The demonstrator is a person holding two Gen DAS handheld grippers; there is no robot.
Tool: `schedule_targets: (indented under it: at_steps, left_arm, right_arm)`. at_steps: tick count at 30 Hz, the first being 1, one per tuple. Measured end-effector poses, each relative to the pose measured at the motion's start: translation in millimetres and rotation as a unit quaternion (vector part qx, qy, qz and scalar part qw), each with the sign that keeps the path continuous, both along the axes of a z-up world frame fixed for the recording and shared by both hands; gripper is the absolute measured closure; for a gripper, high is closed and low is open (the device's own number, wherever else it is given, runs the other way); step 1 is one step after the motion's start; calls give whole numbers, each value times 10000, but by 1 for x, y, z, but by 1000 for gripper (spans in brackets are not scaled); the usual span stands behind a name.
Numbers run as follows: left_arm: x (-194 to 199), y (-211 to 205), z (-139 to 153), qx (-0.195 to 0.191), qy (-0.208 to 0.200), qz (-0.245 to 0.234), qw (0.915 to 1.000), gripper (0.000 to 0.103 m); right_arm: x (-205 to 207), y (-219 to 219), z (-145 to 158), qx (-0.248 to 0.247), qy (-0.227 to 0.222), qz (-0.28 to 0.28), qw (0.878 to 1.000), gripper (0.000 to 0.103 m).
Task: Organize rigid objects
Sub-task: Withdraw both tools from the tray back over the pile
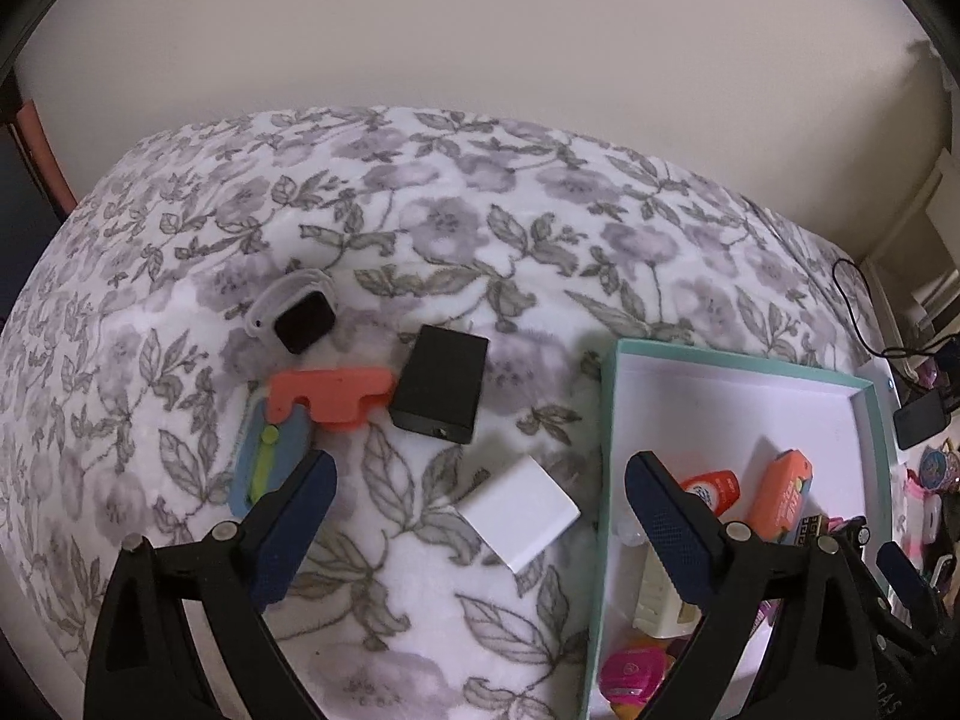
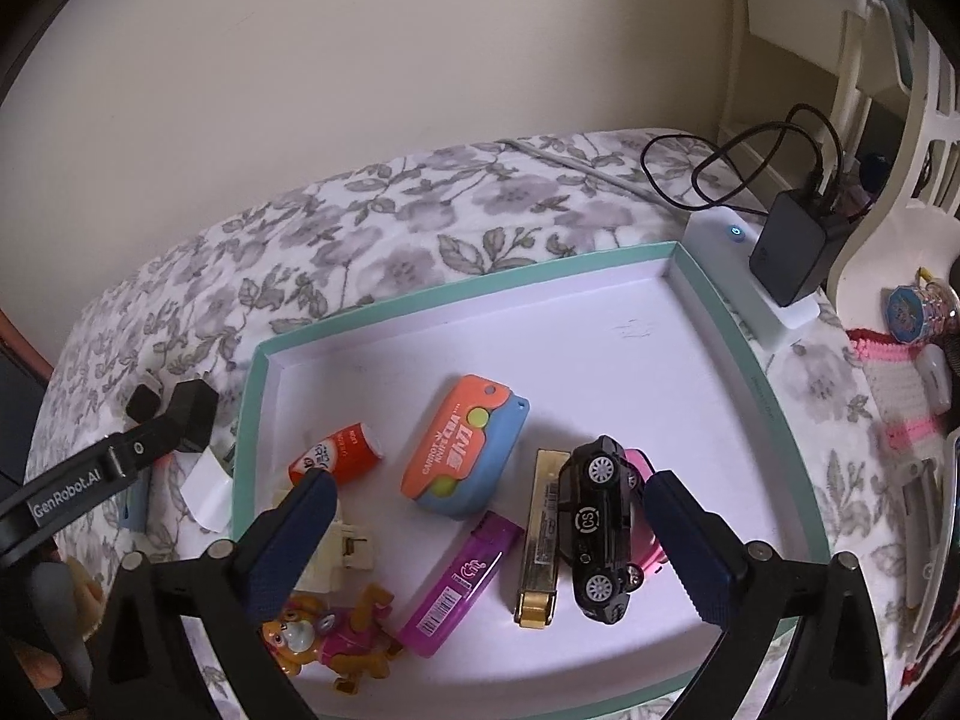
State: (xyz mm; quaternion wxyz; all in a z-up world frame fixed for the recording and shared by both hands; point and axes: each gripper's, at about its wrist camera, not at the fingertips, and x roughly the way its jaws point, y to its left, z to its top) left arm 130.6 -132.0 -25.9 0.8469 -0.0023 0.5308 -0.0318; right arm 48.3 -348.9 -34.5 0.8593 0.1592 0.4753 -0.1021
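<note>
- Small hard things are what we are sorting: some already lie in the teal-rimmed box (image 2: 750, 360), others wait on the flowered blanket (image 1: 420, 192) of the bed beside it.
- Outside the box lie a white block (image 1: 521, 510), a black box (image 1: 440, 384), an orange plastic piece (image 1: 327, 399) and a watch (image 1: 294, 315).
- We judge all of these light and stiff; the white block looks smooth and may slip, so we would take it across its two flat sides.
- Our left claw (image 1: 480, 498) stands wide and empty, just above the white block.
- Our right claw (image 2: 489, 516) is wide too, holding nothing, over the box with the black toy car (image 2: 597, 528) between its fingers, untouched.
</note>
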Motion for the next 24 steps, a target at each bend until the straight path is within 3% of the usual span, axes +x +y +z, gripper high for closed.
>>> schedule_targets:
  at_steps: [7, 10, 17, 24]
  left_arm:
    - [4, 22, 23, 243, -338, 188, 9990, 6]
    - [6, 40, 36, 244, -546, 378, 9975, 6]
    - [10, 98, 52, 122, -702, 982, 9926, 6]
    - [7, 153, 54, -196, -613, 1497, 9866, 6]
  right_arm:
    - [1, 12, 12, 256, -559, 292, 9977, 0]
    - [3, 26, 14, 114, -652, 481, 9967, 0]
    - [11, 56, 11, 730, -566, 863, 9920, 0]
    - [21, 115, 13, 673, -504, 1543, 9844, 0]
